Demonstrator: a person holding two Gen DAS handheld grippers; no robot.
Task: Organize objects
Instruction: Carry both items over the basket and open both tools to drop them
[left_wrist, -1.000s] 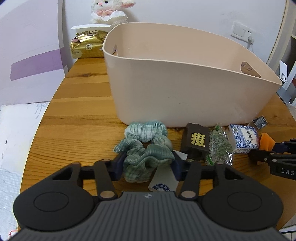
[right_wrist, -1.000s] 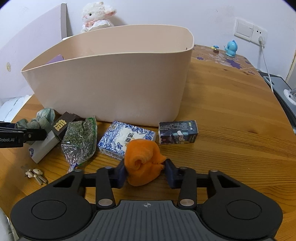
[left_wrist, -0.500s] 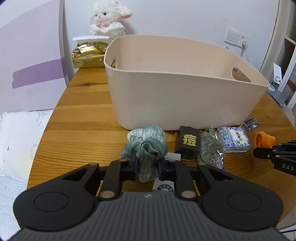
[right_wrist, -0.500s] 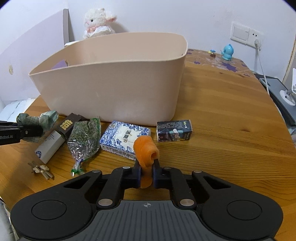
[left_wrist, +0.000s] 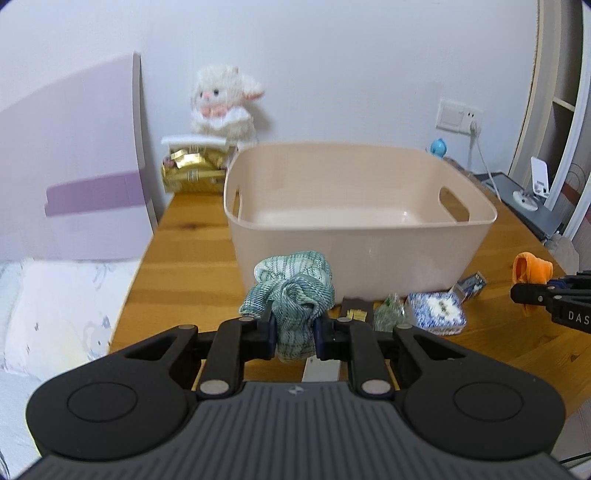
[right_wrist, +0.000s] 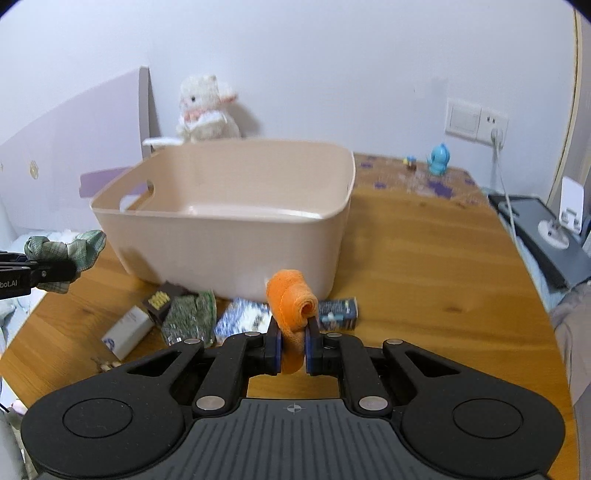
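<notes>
Left gripper (left_wrist: 294, 334): jaws clamped on a green plaid scrunchie (left_wrist: 291, 291), held above the wooden table (left_wrist: 184, 258) in front of the near wall of the beige bin (left_wrist: 354, 254). Right gripper (right_wrist: 293, 349): jaws closed on a rolled orange cloth (right_wrist: 290, 306), likewise raised before the bin (right_wrist: 229, 254), nearer its right corner.

The left wrist view alone shows a gold foil package (left_wrist: 194, 171) behind the bin's left end, a purple-and-white board (left_wrist: 74, 184) and pale bedding (left_wrist: 55, 321) beside the table. It also catches the right gripper from the side at the frame's edge, bearing the letters "DAS", with the orange cloth (left_wrist: 532, 271) in its tips. The right wrist view alone shows purple patterning on the far tabletop, small wooden pieces (right_wrist: 107, 365) near the table's front edge, and the left gripper (right_wrist: 55, 271) from the side, lettered "bot.AI".

Both views show the white plush toy (left_wrist: 221, 101), the blue figurine (right_wrist: 439, 160) and the wall socket (right_wrist: 474, 120).

On the table below the grippers lie a white box (right_wrist: 127, 332), a dark box with gold lettering (right_wrist: 162, 299) (blurred, unreadable), a clear packet of green contents (right_wrist: 190, 317), a blue-and-white patterned pack (right_wrist: 242, 319) and a dark blue carton (right_wrist: 338, 314); their print cannot be read.
</notes>
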